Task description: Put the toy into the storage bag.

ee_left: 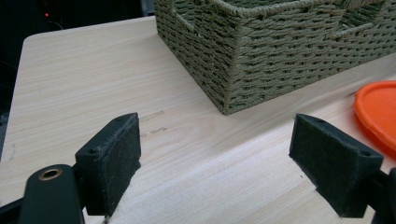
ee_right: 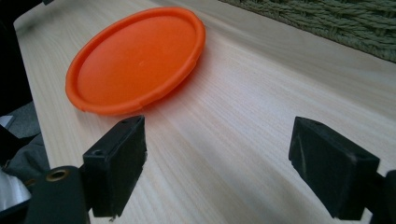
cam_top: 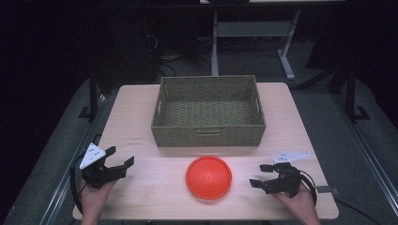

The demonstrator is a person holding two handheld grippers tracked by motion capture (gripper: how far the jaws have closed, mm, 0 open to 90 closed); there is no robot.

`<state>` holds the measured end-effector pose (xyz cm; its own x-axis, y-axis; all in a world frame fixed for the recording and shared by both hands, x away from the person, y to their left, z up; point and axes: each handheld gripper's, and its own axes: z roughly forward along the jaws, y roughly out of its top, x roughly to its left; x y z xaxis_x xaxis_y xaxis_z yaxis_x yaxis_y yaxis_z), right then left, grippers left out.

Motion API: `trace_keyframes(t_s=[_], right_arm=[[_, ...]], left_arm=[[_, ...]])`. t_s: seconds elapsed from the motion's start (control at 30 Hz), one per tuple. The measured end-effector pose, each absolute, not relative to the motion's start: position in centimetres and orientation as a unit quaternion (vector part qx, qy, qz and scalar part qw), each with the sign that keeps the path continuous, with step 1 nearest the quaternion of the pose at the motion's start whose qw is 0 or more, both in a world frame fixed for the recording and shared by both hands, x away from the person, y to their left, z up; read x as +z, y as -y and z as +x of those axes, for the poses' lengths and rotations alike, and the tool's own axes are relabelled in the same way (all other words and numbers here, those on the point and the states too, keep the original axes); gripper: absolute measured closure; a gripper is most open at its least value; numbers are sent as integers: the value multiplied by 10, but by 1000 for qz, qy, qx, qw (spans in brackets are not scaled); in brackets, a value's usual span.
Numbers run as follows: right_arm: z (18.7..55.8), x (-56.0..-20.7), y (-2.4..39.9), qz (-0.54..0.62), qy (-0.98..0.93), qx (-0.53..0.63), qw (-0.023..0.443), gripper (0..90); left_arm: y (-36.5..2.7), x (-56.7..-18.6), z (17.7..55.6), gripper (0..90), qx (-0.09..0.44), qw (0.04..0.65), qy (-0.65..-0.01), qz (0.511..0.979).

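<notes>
One basket (cam_top: 209,111), one orange plate (cam_top: 209,177), two grippers.

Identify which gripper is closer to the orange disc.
The right gripper: a narrower gap separates it from the orange disc than separates the left gripper.

I note: plain orange disc (cam_top: 209,177); olive-green woven basket (cam_top: 209,133); pale wood-grain worktop (cam_top: 131,122); black jaws on both grippers, one grey plate (cam_top: 92,155).
</notes>
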<state>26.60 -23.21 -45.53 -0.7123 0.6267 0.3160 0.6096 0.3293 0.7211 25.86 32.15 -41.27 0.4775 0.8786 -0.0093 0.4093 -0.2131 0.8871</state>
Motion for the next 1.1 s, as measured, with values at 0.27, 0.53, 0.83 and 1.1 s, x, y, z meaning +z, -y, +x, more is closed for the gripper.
trace_keyframes(t_s=[0.27, 0.53, 0.83, 1.1], right_arm=[[274, -452, 210, 369, -826, 426, -9, 192], [283, -456, 193, 366, -837, 407, -25, 201], [297, -451, 172, 357, -847, 392, -38, 218], [309, -454, 154, 356, -853, 378, -52, 303]], left_arm=[[-323, -412, 258, 161, 261, 452, -440, 731], [-321, -411, 257, 161, 264, 454, -439, 729], [-321, -410, 255, 161, 271, 454, -436, 728], [-320, -410, 257, 161, 264, 455, -432, 733]])
